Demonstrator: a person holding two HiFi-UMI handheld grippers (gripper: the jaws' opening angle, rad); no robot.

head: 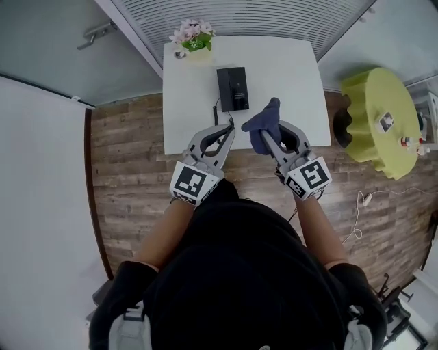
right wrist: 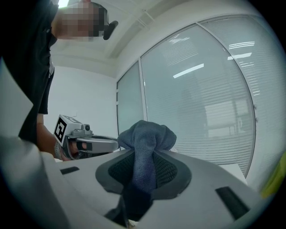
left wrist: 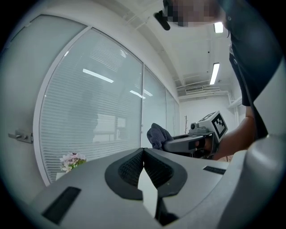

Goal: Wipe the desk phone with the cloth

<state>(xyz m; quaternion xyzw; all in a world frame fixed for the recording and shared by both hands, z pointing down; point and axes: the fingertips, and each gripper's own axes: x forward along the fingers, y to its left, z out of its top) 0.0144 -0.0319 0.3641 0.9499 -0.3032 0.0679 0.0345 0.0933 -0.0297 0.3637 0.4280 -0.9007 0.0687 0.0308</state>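
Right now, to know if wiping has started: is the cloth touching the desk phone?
Apart. The head view shows white table between the cloth, clamped in the right gripper, and the desk phone.

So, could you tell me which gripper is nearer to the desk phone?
Left. The left gripper sits just in front of the desk phone; the right gripper, holding the cloth, is off to its right.

A white table (head: 287, 68) stands on a brown wood-plank floor (head: 130, 171), its far edge against a glass partition (head: 239, 17) lined with horizontal blinds. A small pot of pink flowers (head: 194, 37) sits at the table's far left corner. A lime-green round stool (head: 380, 119) stands to the right, with a white cable (head: 356, 217) on the floor near it. Strip lights (left wrist: 214, 74) glow on the white ceiling.
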